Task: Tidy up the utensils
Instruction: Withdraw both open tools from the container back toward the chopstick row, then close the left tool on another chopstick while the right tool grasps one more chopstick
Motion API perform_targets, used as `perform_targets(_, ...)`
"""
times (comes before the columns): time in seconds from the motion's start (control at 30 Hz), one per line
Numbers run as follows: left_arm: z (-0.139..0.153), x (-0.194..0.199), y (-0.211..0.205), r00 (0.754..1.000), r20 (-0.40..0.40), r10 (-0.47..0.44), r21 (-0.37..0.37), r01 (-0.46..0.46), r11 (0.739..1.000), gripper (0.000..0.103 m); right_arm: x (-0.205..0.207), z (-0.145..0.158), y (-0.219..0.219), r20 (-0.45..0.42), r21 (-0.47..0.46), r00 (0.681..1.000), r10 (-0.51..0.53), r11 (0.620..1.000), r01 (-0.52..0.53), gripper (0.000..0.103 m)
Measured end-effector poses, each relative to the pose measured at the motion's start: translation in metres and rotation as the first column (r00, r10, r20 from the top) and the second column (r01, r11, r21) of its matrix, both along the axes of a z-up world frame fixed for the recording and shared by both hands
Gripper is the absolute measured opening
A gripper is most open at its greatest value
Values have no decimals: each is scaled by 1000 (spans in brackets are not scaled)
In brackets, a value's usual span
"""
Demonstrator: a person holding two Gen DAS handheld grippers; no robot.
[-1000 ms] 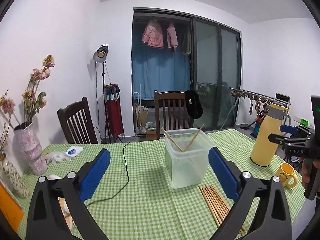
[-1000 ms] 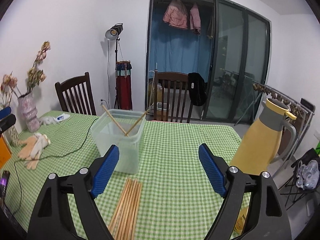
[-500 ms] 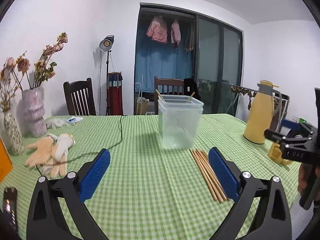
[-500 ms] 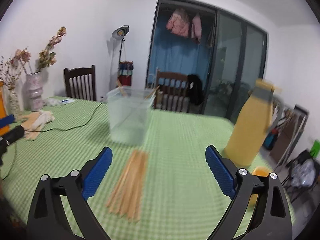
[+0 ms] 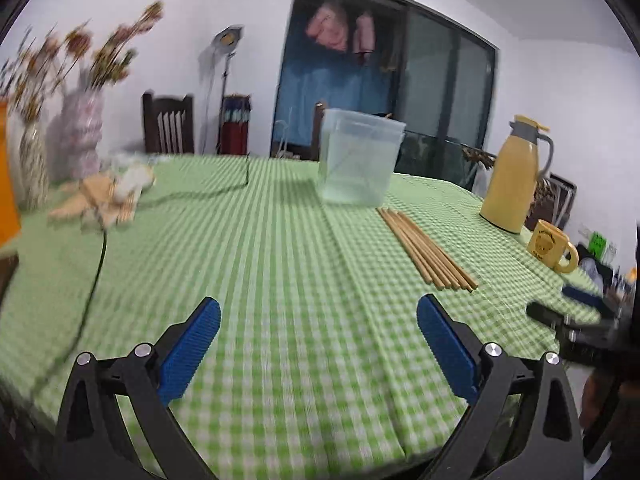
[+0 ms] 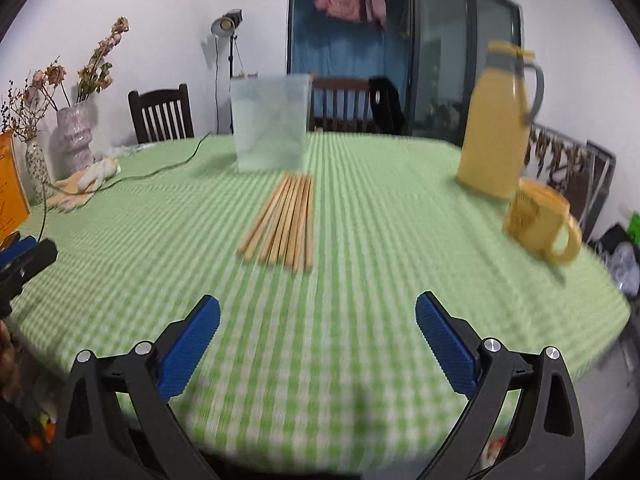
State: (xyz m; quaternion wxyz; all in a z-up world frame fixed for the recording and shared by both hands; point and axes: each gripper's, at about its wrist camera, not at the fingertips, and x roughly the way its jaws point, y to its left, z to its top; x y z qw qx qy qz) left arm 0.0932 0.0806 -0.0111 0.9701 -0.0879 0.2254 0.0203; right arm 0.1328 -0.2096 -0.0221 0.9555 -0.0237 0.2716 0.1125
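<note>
Both tongs gape wide and hold nothing: the left gripper and the right gripper hang low over the near edge of the green checked tablecloth. Ahead of the right one, a row of wooden chopsticks lies flat, side by side, pointing toward the clear plastic bin, which stands just beyond their far ends. In my judgement the step is reaching for a chopstick. It should go best taking an outer stick, jaws set across its width and pads low on the cloth, then closing slowly so its neighbours do not roll. Farther right stand a yellow mug and a yellow jug.
</note>
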Motion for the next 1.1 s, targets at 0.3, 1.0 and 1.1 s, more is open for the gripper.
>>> perform_targets(0.3,-2,-1,-5,1000,-25,-13,12,13,1000,95,-16,-14,3,12,-80,1000,-11,997,12,94)
perform_targets(1.0,9,62,-17,996,-81,-46,49,51,998,95,48,-12,-19,-148,49,988,-36,998,43,94)
perform_targets(1.1,9,75,-16,994,-97,-40,40,44,998,95,60,-9,-20,-152,36,988,-33,999,39,94)
